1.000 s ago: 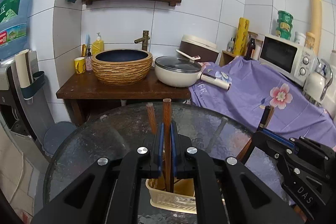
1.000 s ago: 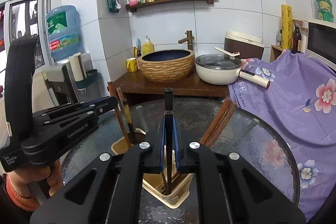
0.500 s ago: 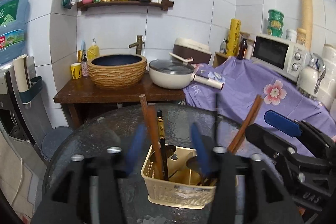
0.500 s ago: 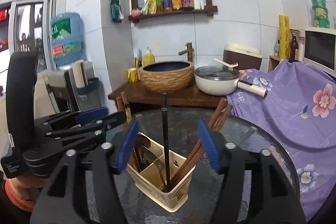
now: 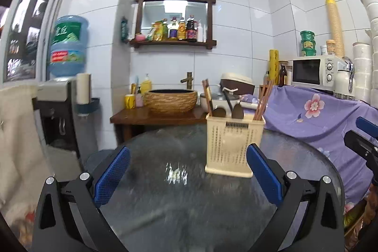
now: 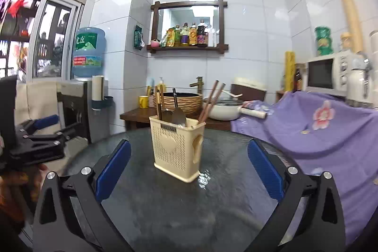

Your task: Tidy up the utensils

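Note:
A cream perforated utensil basket (image 5: 234, 145) stands upright on the round glass table (image 5: 165, 200); it also shows in the right wrist view (image 6: 177, 148). Brown chopsticks (image 5: 261, 100), spoons (image 5: 237, 111) and a dark utensil stand in it; chopsticks (image 6: 211, 98) and spoons (image 6: 178, 113) show in the right wrist view too. My left gripper (image 5: 187, 171) is open and empty, low over the table, short of the basket. My right gripper (image 6: 189, 169) is open and empty, facing the basket. The right gripper shows at the left view's right edge (image 5: 363, 141); the left gripper is at the right view's left (image 6: 40, 134).
Behind the table stands a wooden counter (image 5: 153, 115) with a woven basin (image 5: 171, 100) and a white pan (image 6: 224, 109). A purple flowered cloth (image 5: 319, 119) covers the right side, with a microwave (image 5: 311, 71) on it. A water dispenser (image 5: 63, 91) stands left.
Both grippers let go of their utensils into the basket, opened wide and pulled back and down from it. The basket now stands farther ahead in both views.

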A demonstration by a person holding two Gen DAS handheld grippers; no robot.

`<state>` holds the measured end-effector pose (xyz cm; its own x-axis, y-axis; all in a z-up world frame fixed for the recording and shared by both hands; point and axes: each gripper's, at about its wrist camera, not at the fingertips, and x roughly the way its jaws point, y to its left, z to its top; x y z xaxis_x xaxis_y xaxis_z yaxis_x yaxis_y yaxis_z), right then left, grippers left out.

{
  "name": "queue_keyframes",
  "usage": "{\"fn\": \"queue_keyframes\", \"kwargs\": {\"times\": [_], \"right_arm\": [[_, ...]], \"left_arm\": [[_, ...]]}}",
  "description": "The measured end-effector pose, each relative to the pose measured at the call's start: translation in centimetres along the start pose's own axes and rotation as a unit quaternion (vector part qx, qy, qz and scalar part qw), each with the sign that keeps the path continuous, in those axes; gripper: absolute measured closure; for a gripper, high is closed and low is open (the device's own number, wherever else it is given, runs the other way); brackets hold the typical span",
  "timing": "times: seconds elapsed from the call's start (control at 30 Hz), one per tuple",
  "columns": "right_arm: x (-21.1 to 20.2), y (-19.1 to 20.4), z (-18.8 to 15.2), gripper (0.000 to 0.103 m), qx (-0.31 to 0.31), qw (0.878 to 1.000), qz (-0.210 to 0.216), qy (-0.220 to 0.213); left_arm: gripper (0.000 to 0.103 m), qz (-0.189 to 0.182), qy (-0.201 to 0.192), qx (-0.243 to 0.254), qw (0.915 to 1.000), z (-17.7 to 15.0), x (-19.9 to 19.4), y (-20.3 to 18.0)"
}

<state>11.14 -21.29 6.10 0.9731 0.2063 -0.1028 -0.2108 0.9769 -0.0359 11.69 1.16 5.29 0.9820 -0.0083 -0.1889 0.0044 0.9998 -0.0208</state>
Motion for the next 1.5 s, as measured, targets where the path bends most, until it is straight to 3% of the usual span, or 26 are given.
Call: {"fn": "queue_keyframes", "kwargs": {"times": [0.07, 0.2, 0.4, 0.53, 0.63, 0.77, 1.5], "right_arm": [[-2.2, 0.6, -1.8, 0.006, -0.002, 1.000, -0.009, 0.002], [-6.5, 1.4, -5.3, 0.006, 0.014, 1.000, -0.014, 0.013], [-10.4, 1.4, -8.5, 0.006, 0.028, 0.999, -0.022, 0.039], [-11.5, 0.9, -9.9, 0.006, 0.045, 0.997, -0.032, 0.061], [-11.7, 0.6, -10.0, 0.006, 0.053, 0.996, -0.031, 0.058], [-11.6, 0.9, -10.0, 0.006, 0.044, 0.997, -0.027, 0.057], [-10.9, 0.7, -9.9, 0.006, 0.045, 0.997, -0.022, 0.064]], "left_arm": [[0.006, 0.012, 0.019, -0.016, 0.9996, -1.8, -1.9, 0.5], [0.006, 0.001, 0.039, -0.052, 0.9979, -4.4, -4.6, 0.9], [0.006, 0.031, 0.026, -0.021, 0.9990, -7.6, -9.0, 0.2], [0.006, 0.014, 0.032, -0.026, 0.9990, -8.3, -10.7, 0.2], [0.006, -0.003, 0.027, -0.037, 0.9990, -8.5, -11.3, 0.1], [0.006, 0.001, 0.025, -0.014, 0.9996, -8.5, -11.5, -0.7], [0.006, -0.008, 0.032, -0.010, 0.9994, -8.8, -11.4, -1.2]]}}
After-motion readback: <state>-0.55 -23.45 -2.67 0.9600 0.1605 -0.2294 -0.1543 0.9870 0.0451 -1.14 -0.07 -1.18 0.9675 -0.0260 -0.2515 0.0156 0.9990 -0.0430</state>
